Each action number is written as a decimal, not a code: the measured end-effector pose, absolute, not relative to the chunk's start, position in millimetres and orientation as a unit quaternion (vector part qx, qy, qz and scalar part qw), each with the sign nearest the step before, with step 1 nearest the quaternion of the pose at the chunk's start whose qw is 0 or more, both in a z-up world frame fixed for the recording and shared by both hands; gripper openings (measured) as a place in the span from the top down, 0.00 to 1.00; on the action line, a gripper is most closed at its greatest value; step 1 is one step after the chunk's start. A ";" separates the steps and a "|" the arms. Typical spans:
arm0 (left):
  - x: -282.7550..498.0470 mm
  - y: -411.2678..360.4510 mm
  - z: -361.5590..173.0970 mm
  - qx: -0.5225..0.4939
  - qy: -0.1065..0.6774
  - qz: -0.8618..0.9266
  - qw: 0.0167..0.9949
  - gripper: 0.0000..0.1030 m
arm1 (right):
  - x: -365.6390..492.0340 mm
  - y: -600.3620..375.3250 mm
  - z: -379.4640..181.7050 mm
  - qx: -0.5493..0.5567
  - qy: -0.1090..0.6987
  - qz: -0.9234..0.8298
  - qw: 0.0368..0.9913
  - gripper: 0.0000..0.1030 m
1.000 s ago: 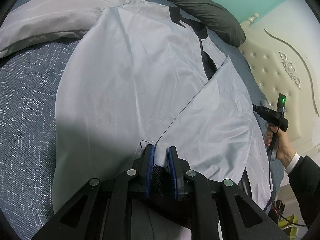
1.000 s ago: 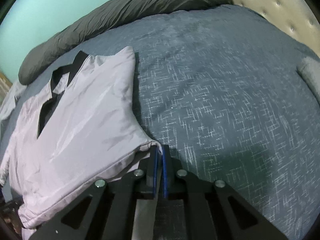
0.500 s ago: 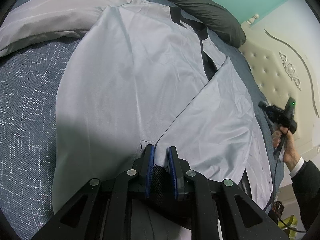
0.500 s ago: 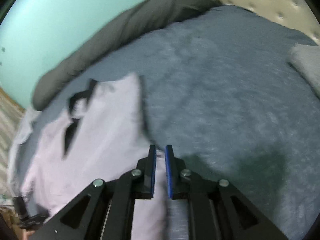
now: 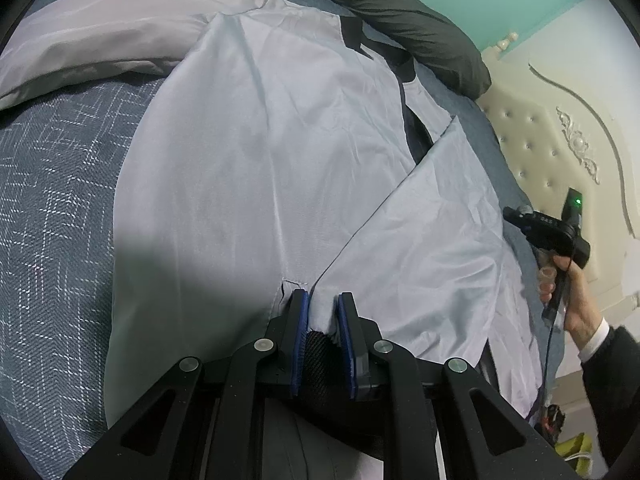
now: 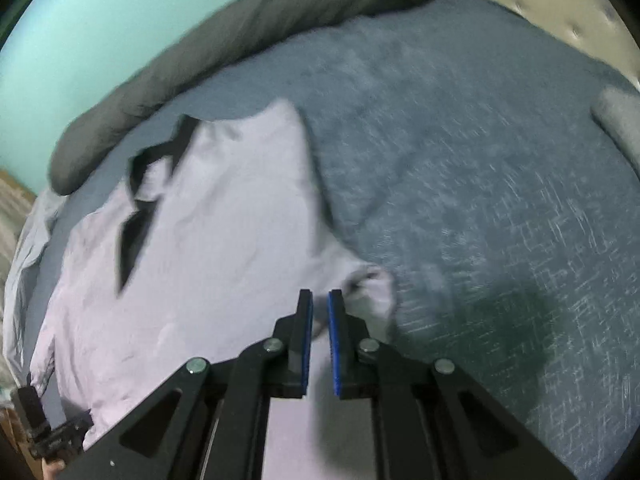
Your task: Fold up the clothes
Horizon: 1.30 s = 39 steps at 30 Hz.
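Note:
A pale grey jacket with a black collar lies spread on the blue-grey bedspread. Its right side is folded in over the body. My left gripper rests low on the jacket's hem, jaws slightly apart with fabric between them. The right wrist view shows the same jacket and collar. My right gripper hovers above the jacket's near corner, jaws slightly apart and empty. The right gripper also shows in the left wrist view, held in a hand.
A dark grey bolster pillow lies along the far side of the bed under a teal wall. A cream tufted headboard stands at the right. A pale sheet is bunched at the upper left.
My right gripper has let go of the jacket's corner, opened a little and lifted up and back. The corner has dropped onto the bed. My left gripper has stayed put.

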<state>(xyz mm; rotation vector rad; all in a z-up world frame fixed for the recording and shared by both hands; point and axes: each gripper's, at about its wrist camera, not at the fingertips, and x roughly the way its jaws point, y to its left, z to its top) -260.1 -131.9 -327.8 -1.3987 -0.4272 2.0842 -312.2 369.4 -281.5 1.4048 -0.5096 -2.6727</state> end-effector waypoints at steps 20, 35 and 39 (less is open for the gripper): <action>-234.1 -322.3 -265.3 -0.476 -0.291 0.821 0.126 0.71 | -194.2 267.0 -242.4 0.370 -0.272 -0.866 0.199 0.93; -232.1 -482.9 -270.6 -0.439 -0.357 0.824 -0.043 0.59 | -185.9 259.2 -276.4 0.381 -0.300 -0.852 0.196 0.93; -238.1 -499.8 -279.7 -0.432 -0.374 0.818 -0.061 0.53 | -183.9 256.1 -276.3 0.377 -0.297 -0.855 0.198 0.93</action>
